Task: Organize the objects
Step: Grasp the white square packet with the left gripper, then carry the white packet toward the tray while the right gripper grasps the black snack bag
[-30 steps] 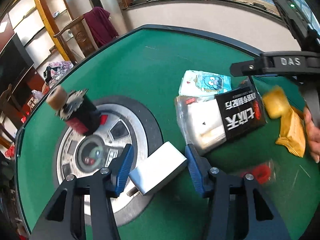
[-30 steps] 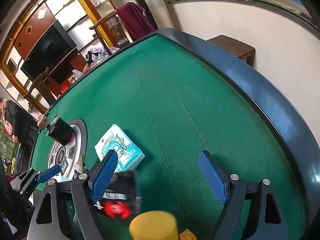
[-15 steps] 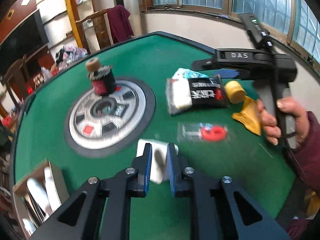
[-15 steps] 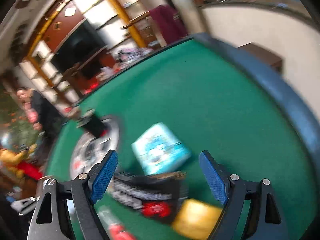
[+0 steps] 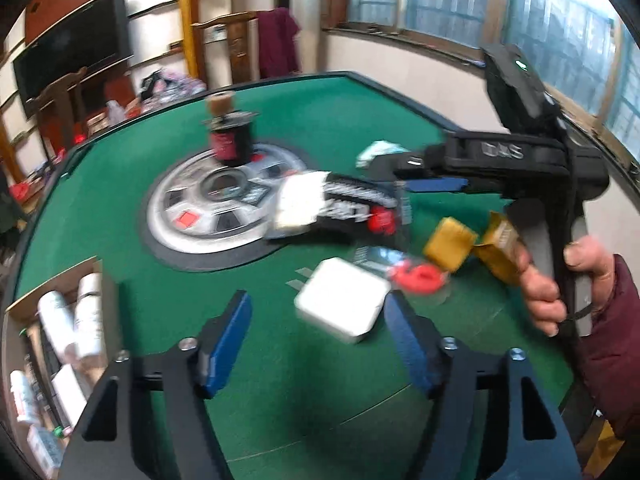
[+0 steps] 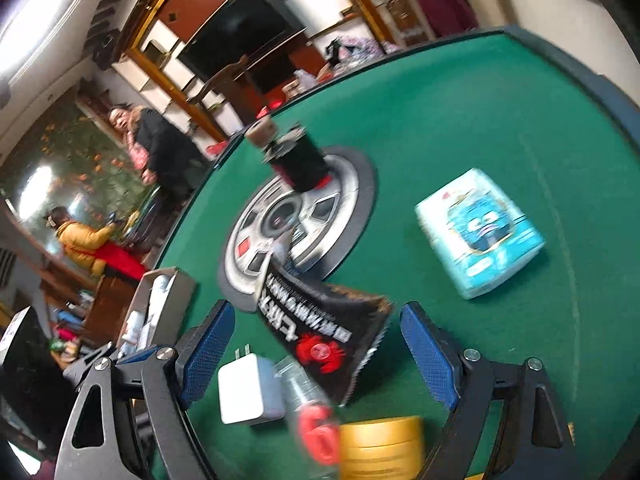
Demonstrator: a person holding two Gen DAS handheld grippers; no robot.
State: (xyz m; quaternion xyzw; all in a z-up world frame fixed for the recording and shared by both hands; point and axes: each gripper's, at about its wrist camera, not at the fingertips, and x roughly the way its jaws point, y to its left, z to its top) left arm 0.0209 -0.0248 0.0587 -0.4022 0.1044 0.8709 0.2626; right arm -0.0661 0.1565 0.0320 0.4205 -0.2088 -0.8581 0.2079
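A white charger block (image 5: 343, 305) lies on the green table (image 5: 120, 216), just ahead of my open, empty left gripper (image 5: 318, 340). It also shows in the right wrist view (image 6: 246, 390). My right gripper (image 6: 316, 354) is open and empty above a black snack bag (image 6: 320, 336), which also shows in the left wrist view (image 5: 340, 208). A clear packet with a red item (image 6: 314, 424) and a yellow roll (image 6: 380, 446) lie close below it. A blue tissue pack (image 6: 480, 232) lies to the right.
A dark jar with a cork top (image 5: 230, 136) stands on the round wheel-pattern mat (image 5: 192, 220). A cardboard box (image 5: 56, 336) with white bottles sits at the table's left edge. A yellow wrapper (image 5: 500, 248) lies by the right hand. People stand beyond the table.
My left gripper opened and let go of the white charger, which now lies on the table. The right gripper swung left over the snack bag.
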